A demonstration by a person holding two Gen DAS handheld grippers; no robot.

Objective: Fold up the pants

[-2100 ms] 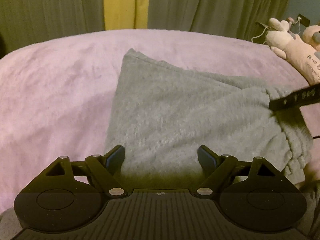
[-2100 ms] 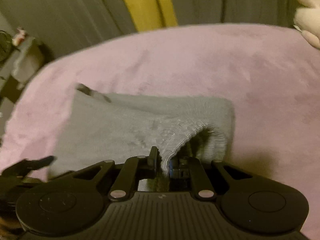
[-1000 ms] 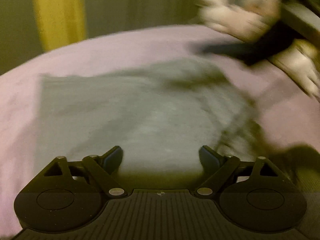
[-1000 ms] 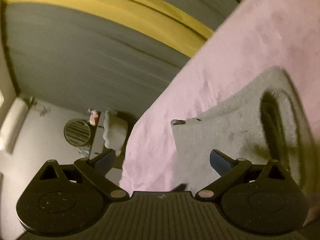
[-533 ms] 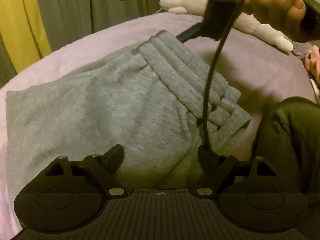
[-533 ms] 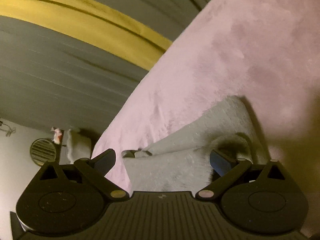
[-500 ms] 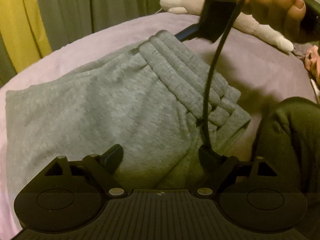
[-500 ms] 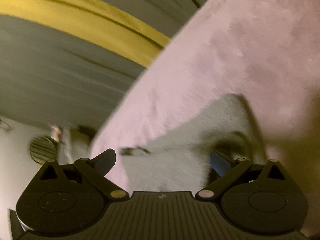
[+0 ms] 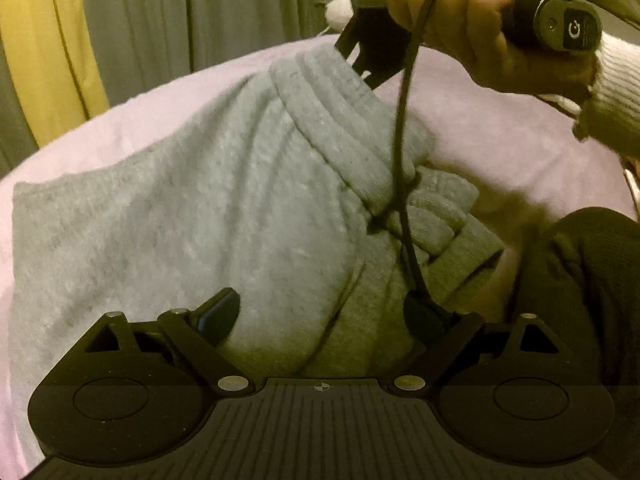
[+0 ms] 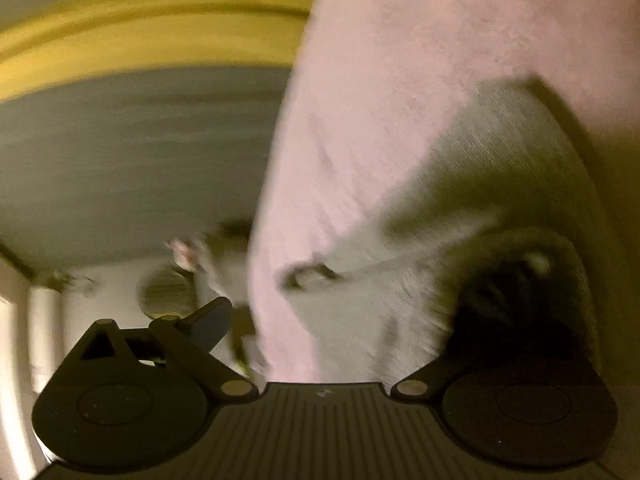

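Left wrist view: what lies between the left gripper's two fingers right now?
In the left wrist view, the left gripper has its jaws opening over the grey pants; folded fabric lies between its fingers, and a black cable hangs across beside one.

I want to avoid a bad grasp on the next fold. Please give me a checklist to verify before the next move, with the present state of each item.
1. Left gripper free of cloth: ok, jaws opening over the grey pants.
2. Right gripper open: ok.
3. Black cable clear of pants: not ok, it hangs across the waistband.
4. Pants lie flat: not ok, waistband bunched.
5. Right gripper view sharp: not ok, blurred.
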